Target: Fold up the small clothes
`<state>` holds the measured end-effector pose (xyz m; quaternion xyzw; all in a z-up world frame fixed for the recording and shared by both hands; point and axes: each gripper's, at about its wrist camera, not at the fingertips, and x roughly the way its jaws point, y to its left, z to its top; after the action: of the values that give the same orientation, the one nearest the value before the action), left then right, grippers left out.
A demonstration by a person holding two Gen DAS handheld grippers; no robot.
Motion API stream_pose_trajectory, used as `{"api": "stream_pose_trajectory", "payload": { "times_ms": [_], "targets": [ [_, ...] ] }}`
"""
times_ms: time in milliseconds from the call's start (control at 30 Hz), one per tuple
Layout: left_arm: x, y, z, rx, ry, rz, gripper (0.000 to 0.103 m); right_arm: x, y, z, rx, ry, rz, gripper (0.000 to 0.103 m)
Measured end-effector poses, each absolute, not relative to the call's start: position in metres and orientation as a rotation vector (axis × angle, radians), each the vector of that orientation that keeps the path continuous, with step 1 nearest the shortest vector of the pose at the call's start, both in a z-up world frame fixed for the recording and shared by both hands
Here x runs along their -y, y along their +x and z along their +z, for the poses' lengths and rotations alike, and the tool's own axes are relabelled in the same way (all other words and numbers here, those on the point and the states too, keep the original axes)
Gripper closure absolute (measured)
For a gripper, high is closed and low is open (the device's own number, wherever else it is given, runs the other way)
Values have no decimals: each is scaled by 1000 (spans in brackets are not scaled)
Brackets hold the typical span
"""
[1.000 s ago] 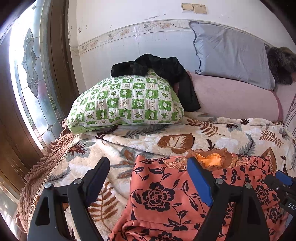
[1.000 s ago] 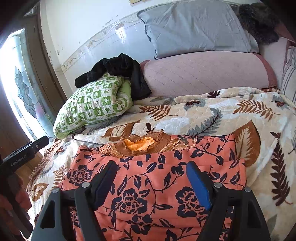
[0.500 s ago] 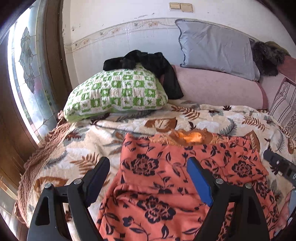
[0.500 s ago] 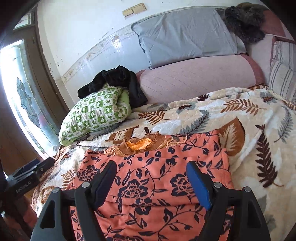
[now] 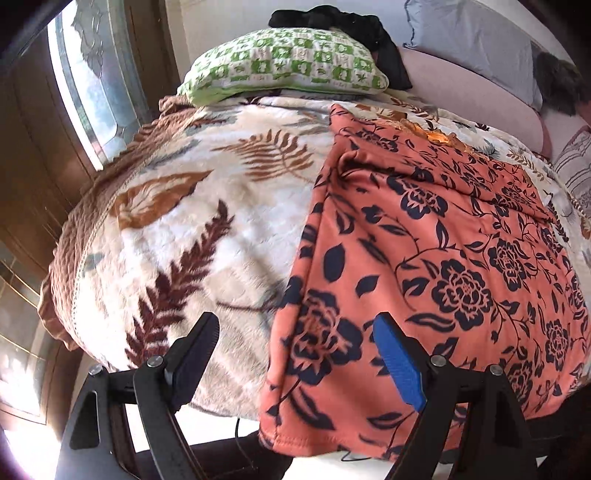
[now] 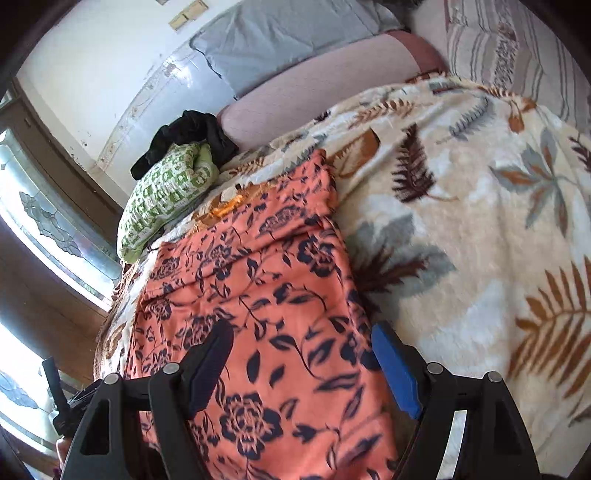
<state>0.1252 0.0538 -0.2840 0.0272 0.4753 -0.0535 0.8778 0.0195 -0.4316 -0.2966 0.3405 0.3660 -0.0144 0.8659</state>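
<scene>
An orange garment (image 5: 436,266) with dark navy flowers lies spread flat on the leaf-patterned blanket (image 5: 207,221), its hem hanging over the bed's near edge and its gold-trimmed neck at the far end. My left gripper (image 5: 295,354) hovers open over the garment's near left hem corner, nothing between its fingers. In the right wrist view the same garment (image 6: 266,295) runs away from me. My right gripper (image 6: 303,362) hangs open above its near right edge, gripping nothing. The left gripper's tip (image 6: 55,391) shows at the lower left of that view.
A green checked pillow (image 5: 284,66) with a black garment (image 5: 343,26) on it sits at the far end, beside a pink bolster (image 6: 317,96) and a grey pillow (image 6: 280,37). A stained-glass window (image 5: 92,81) stands left. The blanket (image 6: 480,236) stretches right of the garment.
Both grippers have pulled back from the garment's middle toward its near hem and tilted downward. The left now sits over the left edge, the right over the right edge. Jaws stayed open.
</scene>
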Motion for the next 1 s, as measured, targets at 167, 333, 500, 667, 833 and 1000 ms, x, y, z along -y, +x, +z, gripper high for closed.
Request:
{"api": "stream_pose_trajectory", "payload": {
  "times_ms": [167, 333, 500, 667, 833, 1000],
  "targets": [
    [-91, 120, -303, -1090, -80, -159, 64, 457, -8, -323, -811, 867, -6, 23],
    [-96, 118, -322, -1151, -170, -222, 73, 465, -14, -346, -825, 952, -7, 23],
    [-84, 112, -326, -1125, -86, -239, 40, 450, -15, -357, -843, 956, 29, 34],
    [-85, 108, -335, -1129, -95, -265, 70, 417, -8, -353, -898, 820, 57, 47],
    [-79, 105, -334, -1128, -77, -320, 90, 404, -1, -348, -935, 722, 17, 47],
    [-89, 112, -336, -1175, -156, -315, 89, 382, 3, -343, -1013, 501, -55, 89]
  ]
}}
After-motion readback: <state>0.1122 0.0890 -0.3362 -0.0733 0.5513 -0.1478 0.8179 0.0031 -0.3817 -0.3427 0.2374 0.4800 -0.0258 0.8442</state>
